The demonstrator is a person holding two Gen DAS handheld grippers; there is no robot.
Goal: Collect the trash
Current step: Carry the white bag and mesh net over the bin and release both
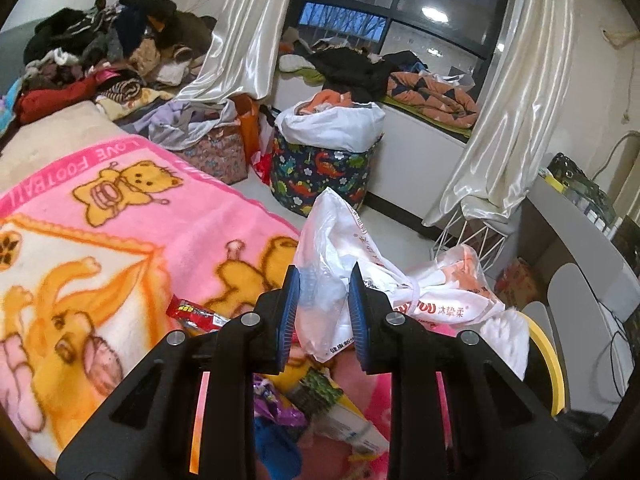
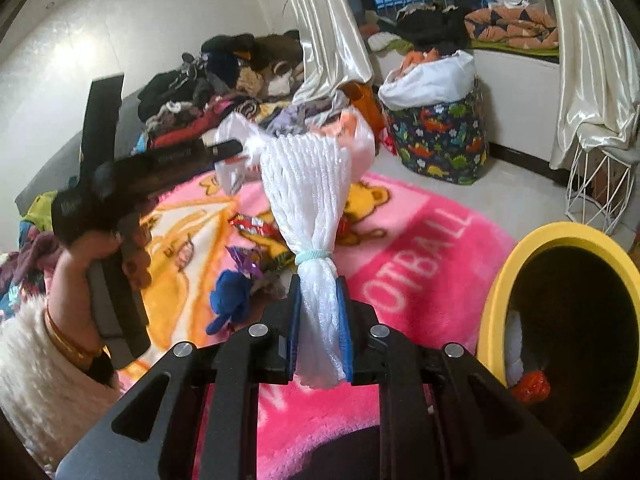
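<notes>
A pink blanket (image 1: 132, 216) with orange bears fills the left of the frame, a navy basket (image 1: 320, 172) printed with bright dinosaurs stands upper centre, and a yellow-rimmed bin (image 2: 520, 272) with a black inside sits lower right.

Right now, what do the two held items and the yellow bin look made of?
Bag: thin plastic film, semi-translucent and glossy, crumpled, with printed text. Net: white foam mesh, probably fruit-wrap netting, with a ribbed soft matte weave, cinched by a pale band. Bin: looks like moulded plastic, with a smooth matte yellow rim; the inside is too dark to tell.
</notes>
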